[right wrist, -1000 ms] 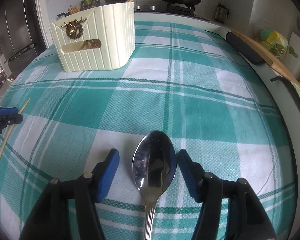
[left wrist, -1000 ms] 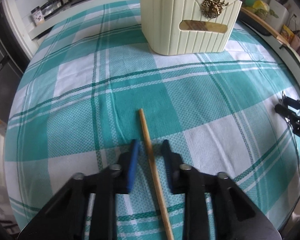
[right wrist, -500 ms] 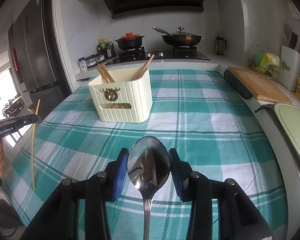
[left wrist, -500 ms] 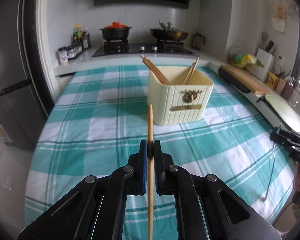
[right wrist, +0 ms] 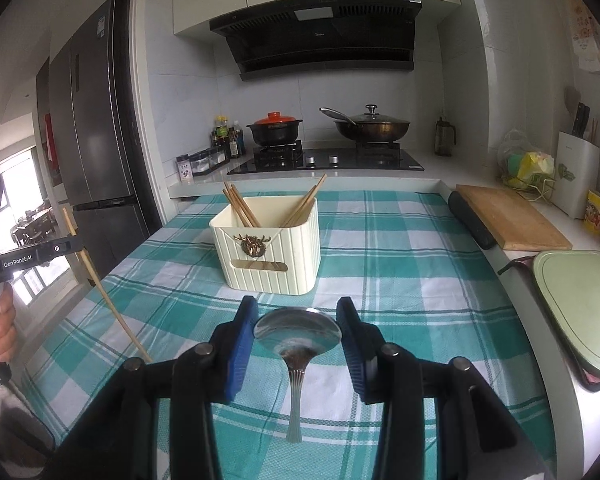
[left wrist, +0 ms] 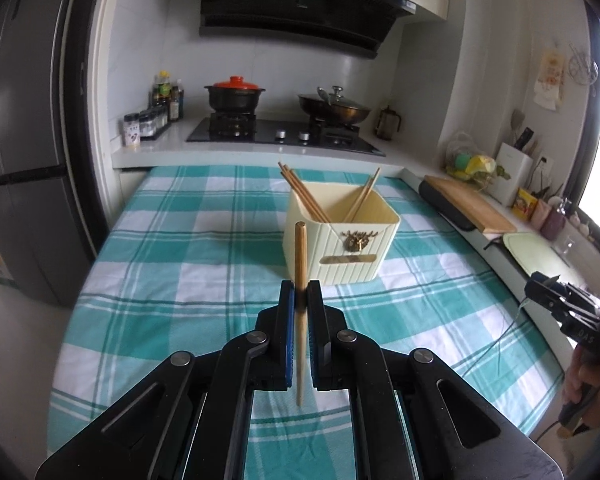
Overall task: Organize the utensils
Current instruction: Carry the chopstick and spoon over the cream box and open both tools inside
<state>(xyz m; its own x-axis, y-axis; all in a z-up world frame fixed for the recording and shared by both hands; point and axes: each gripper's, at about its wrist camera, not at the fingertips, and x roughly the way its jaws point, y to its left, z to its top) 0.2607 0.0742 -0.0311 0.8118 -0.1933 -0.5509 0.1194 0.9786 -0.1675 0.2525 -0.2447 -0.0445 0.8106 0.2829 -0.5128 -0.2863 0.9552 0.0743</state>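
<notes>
My left gripper (left wrist: 300,296) is shut on a wooden chopstick (left wrist: 300,256) and holds it upright above the table, in front of the cream utensil holder (left wrist: 340,248). The holder has several chopsticks (left wrist: 304,196) leaning in it. My right gripper (right wrist: 298,320) is shut on a steel spoon (right wrist: 298,330), gripping the bowl by its sides, handle hanging down, raised above the cloth short of the holder (right wrist: 272,252). The left gripper and its chopstick (right wrist: 100,288) show at the left of the right wrist view.
A teal plaid cloth (left wrist: 188,248) covers the table. Behind it is a stove with a red-lidded pot (left wrist: 234,96) and a pan (left wrist: 334,108). A wooden cutting board (right wrist: 508,220) and a green board (right wrist: 580,304) lie at the right. A fridge (left wrist: 24,160) stands left.
Both grippers closed on their utensils, lifted them off the cloth and kept rising; the view now looks level at the holder. The spoon's bowl now tips forward between the pads.
</notes>
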